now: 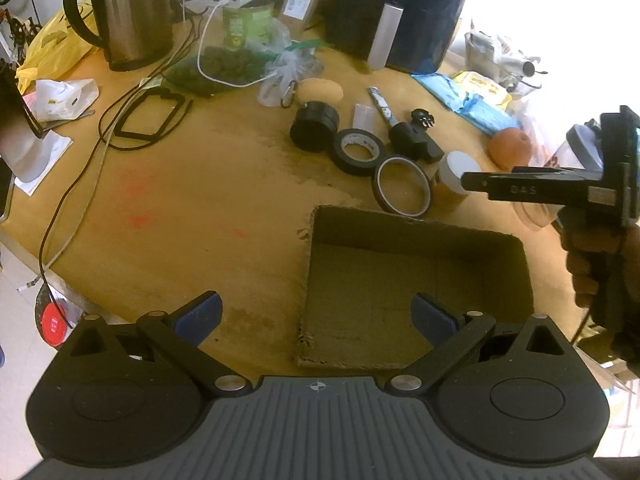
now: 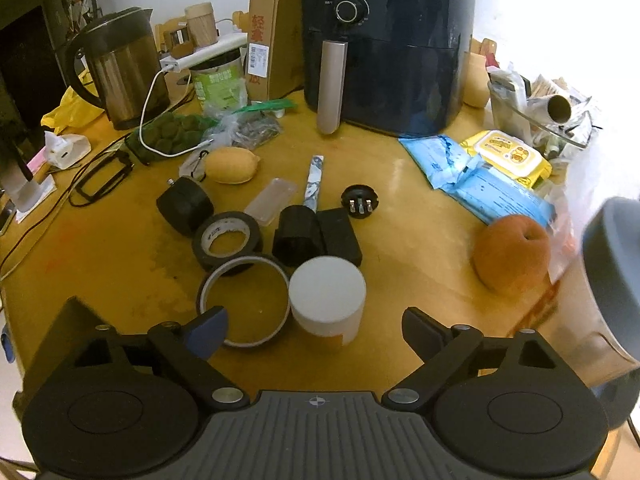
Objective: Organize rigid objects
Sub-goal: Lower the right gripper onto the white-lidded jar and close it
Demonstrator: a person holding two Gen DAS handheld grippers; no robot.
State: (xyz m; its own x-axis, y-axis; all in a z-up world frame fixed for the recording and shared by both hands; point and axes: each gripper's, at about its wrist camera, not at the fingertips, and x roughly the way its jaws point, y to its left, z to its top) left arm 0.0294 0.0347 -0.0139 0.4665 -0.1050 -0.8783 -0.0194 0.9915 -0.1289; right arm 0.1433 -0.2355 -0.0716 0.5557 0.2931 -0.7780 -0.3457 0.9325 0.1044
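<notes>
My right tongs [image 2: 314, 330] stand wide apart with nothing gripped; the white-lidded jar [image 2: 327, 294] sits on the counter [image 2: 400, 216] just ahead of the gap between the 2 blue pads, which touch nothing. In the left wrist view, the side of these right tongs [image 1: 472, 184] carries raised letters that look like "DAS" (faint, so I am not sure), and my hand [image 1: 592, 256] wraps the grip below.

My left tongs [image 1: 316, 314] are also released and empty, hanging over the near edge of the open cardboard box [image 1: 400, 280], which has nothing in it.

Just left of the jar lies a thin tape ring [image 2: 244, 300], touching it or nearly so. Behind that is a black tape roll [image 2: 226, 240] with small print on its white core that I cannot read. Near them are a black adapter block [image 2: 316, 236], a round black plug [image 2: 360, 202] and a black cylinder [image 2: 185, 205]. A lemon [image 2: 232, 165] lies further back, and an orange fruit [image 2: 512, 254] sits to the right, well apart from the jar.

At the rear, a tall carton [image 2: 266, 28] bears red Chinese characters and a barcode label beside the black air fryer [image 2: 384, 40]. The green can [image 2: 220, 86] has printing too small to read. A kettle [image 2: 120, 68] stands at the left.
</notes>
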